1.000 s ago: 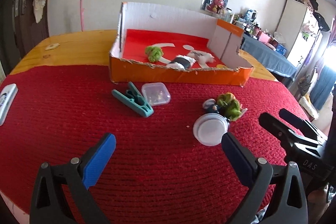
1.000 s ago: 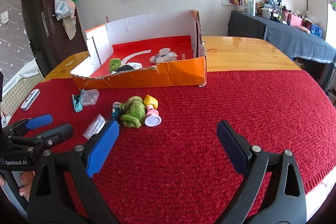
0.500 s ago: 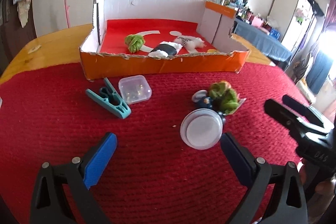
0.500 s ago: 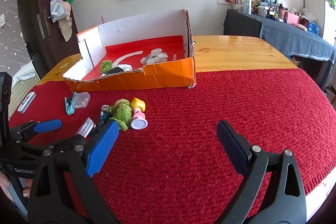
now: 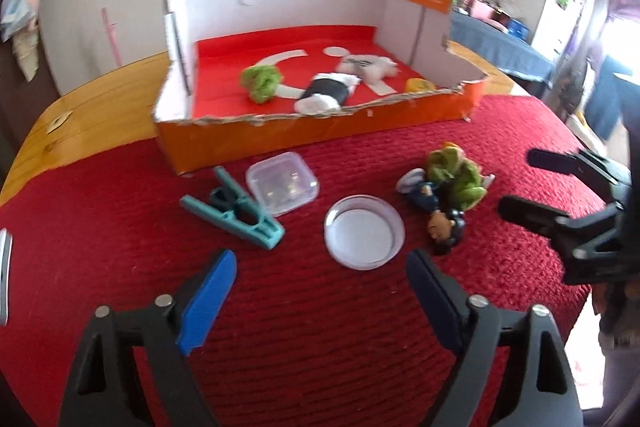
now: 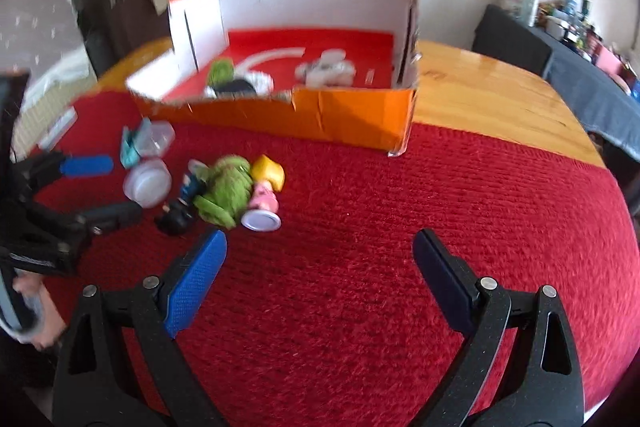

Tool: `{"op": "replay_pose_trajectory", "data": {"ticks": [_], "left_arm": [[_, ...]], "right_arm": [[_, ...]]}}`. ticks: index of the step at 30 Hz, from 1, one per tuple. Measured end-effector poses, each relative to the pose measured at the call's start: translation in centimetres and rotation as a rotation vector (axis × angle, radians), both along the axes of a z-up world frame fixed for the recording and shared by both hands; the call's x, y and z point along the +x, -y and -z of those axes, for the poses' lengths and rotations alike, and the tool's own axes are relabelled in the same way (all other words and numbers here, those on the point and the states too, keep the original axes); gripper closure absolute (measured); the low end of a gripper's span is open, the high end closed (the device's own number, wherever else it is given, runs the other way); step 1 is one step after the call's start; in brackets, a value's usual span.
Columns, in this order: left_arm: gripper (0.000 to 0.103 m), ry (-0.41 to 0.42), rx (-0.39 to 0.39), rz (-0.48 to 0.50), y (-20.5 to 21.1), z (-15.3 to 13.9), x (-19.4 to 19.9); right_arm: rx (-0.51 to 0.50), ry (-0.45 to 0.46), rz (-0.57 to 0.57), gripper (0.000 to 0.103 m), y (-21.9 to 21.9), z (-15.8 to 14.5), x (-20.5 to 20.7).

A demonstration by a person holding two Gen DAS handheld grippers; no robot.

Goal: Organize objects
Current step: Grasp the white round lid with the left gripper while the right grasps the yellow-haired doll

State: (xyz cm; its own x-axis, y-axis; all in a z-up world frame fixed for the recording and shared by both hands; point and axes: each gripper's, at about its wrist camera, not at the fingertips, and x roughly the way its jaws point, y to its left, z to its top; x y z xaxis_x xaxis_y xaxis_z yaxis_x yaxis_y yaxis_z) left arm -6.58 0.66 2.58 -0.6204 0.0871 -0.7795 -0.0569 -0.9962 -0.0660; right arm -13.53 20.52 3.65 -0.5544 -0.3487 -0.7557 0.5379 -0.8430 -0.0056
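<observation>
A round clear dish [image 5: 363, 233] lies on the red mat just ahead of my left gripper [image 5: 320, 263]. Its jaws are closing, with the dish close to the right fingertip and no pad pressing on it. A teal clip [image 5: 236, 215], a square clear box [image 5: 282, 183], a green plush [image 5: 456, 175] and a dark figurine [image 5: 444, 223] lie around the dish. My right gripper [image 6: 320, 243] is open over bare mat, with the green plush [image 6: 226, 191] and a yellow and pink figure [image 6: 266, 187] ahead to its left. An orange box [image 5: 320, 135] holds several toys.
The red mat [image 6: 440, 195] covers the near part of a wooden table [image 6: 480, 95]. A flat grey device [image 5: 4, 267] lies at the mat's left edge. A blue-covered table [image 5: 504, 47] stands beyond the right side. A hand [image 6: 36, 311] holds the left gripper [image 6: 104, 189].
Both grippers have moved in towards the loose objects and rolled slightly. The left jaws have narrowed, and the round dish now lies nearer the left fingertips.
</observation>
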Motion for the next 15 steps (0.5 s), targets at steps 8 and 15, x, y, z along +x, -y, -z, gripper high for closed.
{"op": "replay_pose_trajectory", "data": {"ticks": [8,15], "left_arm": [[0.042,-0.003,-0.027,0.081,-0.4,-0.3,-0.7],[0.044,-0.012,0.009,0.127,-0.6,-0.3,-0.9]], "right_arm": [[0.058,0.063,-0.082,0.021,2.1,0.6,-1.6],[0.059,0.087,-0.105,0.043,3.2,0.3,-2.1]]}}
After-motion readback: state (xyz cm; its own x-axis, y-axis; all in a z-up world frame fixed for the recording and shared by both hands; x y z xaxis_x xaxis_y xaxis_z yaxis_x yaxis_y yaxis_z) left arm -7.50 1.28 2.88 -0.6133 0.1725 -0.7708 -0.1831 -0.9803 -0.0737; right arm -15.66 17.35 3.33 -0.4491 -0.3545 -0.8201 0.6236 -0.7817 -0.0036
